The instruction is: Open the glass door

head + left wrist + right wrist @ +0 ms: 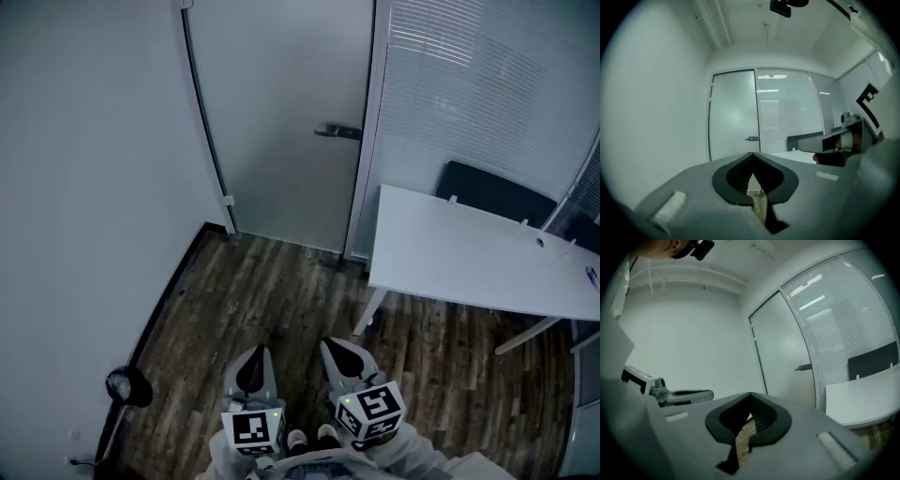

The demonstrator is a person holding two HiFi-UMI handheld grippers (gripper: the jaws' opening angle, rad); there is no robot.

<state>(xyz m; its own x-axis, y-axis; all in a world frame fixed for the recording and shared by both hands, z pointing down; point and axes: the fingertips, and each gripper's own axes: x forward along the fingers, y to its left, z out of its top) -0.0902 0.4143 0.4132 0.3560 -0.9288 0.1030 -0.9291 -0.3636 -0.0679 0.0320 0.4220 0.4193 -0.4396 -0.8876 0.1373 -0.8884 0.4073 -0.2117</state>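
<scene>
A frosted glass door (281, 112) stands closed in the far wall, with a dark lever handle (338, 130) at its right edge. The door (733, 117) and handle (751, 138) also show in the left gripper view, and the same door (780, 352) and handle (803, 367) in the right gripper view. My left gripper (253, 361) and right gripper (339, 354) hang side by side low in the head view, well short of the door. Both are shut with nothing between their jaws: left gripper (752, 157), right gripper (751, 397).
A white table (469, 253) stands at the right, with dark chairs (492, 192) behind it against a blind-covered glass wall (487, 84). A plain white wall (84, 187) runs along the left. A dark round object (127, 386) sits by its baseboard. The wood floor (253, 291) leads to the door.
</scene>
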